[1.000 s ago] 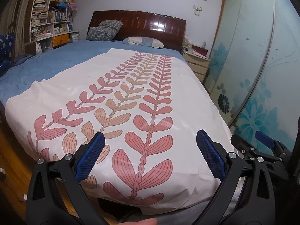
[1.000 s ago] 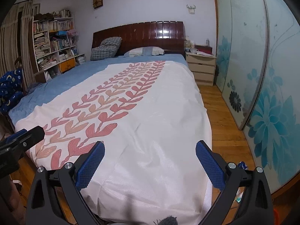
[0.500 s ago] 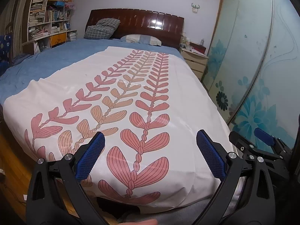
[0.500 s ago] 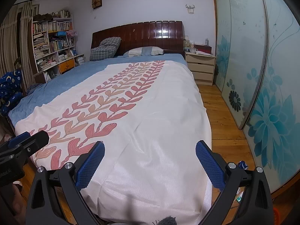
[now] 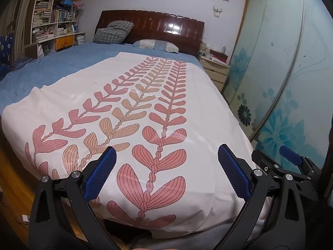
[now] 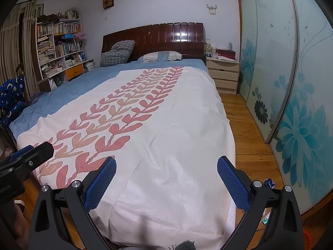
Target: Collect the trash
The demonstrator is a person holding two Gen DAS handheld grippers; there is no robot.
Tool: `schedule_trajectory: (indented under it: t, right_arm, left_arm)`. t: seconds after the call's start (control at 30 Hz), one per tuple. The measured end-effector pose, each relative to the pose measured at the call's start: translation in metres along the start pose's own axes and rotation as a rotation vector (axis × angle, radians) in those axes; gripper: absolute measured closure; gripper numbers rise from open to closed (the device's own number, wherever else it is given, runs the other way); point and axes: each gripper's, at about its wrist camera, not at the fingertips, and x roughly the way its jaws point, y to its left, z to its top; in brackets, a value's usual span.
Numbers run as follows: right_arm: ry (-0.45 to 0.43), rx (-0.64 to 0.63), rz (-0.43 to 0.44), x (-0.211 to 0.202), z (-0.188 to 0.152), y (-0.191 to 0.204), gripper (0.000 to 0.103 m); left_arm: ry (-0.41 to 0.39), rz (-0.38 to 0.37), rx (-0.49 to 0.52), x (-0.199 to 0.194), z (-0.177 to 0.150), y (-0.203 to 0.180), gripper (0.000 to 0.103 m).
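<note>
Floor litter (image 6: 270, 183) behind right fingers (image 6: 233, 184)

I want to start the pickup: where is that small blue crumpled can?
In the right wrist view, the blue can lies on the wooden floor right of the bed, near the floral sliding door, just behind the right tongs' right finger.

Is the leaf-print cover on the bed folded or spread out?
Spread: the leaf-print cover lies flat over the bed, draping past the foot edge.
</note>
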Motion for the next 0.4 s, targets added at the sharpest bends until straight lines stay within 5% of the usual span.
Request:
schedule_trajectory:
  t: [0.4]
  right_arm:
    - [0.006,-0.006,-0.003,0.0023,-0.0007,0.0067,0.007]
  left_arm:
    - [0.016,0.014,-0.003,-0.0002,-0.0001,-0.0004,0.006]
